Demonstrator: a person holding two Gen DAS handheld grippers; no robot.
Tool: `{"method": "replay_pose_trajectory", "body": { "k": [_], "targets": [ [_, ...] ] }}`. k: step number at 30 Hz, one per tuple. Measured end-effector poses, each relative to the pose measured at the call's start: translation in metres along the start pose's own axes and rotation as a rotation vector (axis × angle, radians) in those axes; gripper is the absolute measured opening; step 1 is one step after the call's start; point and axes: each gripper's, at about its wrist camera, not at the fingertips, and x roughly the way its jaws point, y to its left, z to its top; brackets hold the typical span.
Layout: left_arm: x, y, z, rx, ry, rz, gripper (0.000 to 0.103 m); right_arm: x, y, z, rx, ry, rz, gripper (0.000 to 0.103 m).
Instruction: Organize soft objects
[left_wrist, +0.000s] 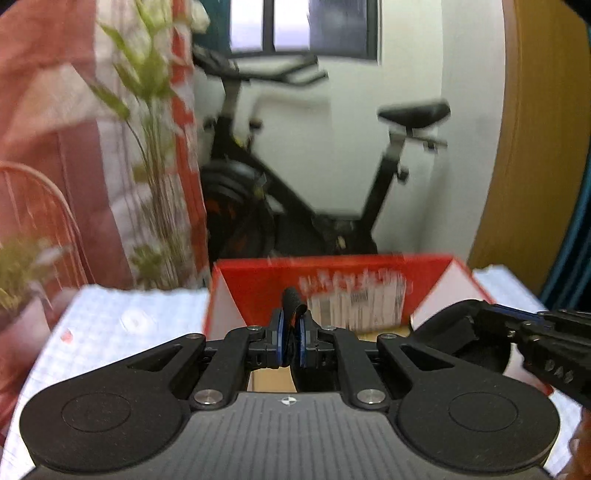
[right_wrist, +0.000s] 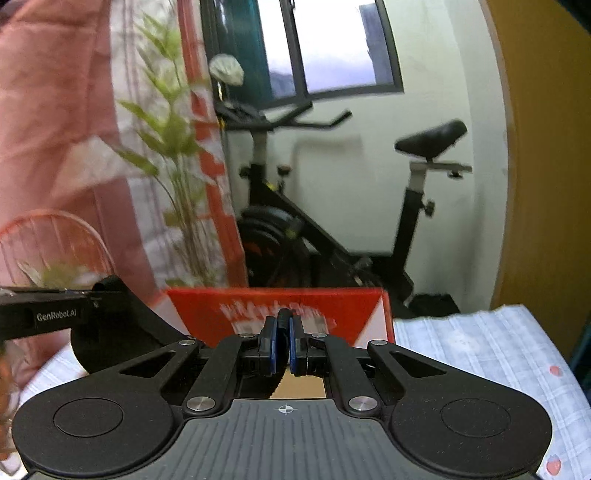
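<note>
My left gripper (left_wrist: 290, 334) is shut on a piece of black fabric (left_wrist: 294, 301) that pokes up between its blue pads, held over an open red and white cardboard box (left_wrist: 258, 284). My right gripper (right_wrist: 283, 341) is also shut on a black fabric piece (right_wrist: 283, 316), in front of the same box (right_wrist: 207, 308). The right gripper shows at the right edge of the left wrist view (left_wrist: 524, 332); the left gripper shows at the left of the right wrist view (right_wrist: 55, 317). How the fabric hangs below the jaws is hidden.
The box stands on a table with a pale checked cloth (left_wrist: 110, 317), also in the right wrist view (right_wrist: 480, 350). Behind are an exercise bike (left_wrist: 295, 192), a green plant (left_wrist: 155, 147), a red wire chair (right_wrist: 55, 240), red curtains and a wooden panel (right_wrist: 546, 166).
</note>
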Motion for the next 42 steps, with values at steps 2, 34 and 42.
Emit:
{"method": "replay_pose_trajectory", "body": {
  "k": [2,34,42],
  "targets": [
    [0.010,0.001,-0.006,0.018,0.045,0.004,0.009,0.015,0.003,-0.012,-0.002,0.046,-0.008,0.006],
    [-0.149,0.079,-0.113,-0.152,0.056,-0.111,0.057,-0.116,0.023,-0.074,-0.012,0.003,0.012,0.028],
    [-0.170,0.084,-0.177,-0.196,0.149,-0.100,0.056,-0.166,0.035,-0.118,0.015,-0.031,0.074,0.033]
  ]
}}
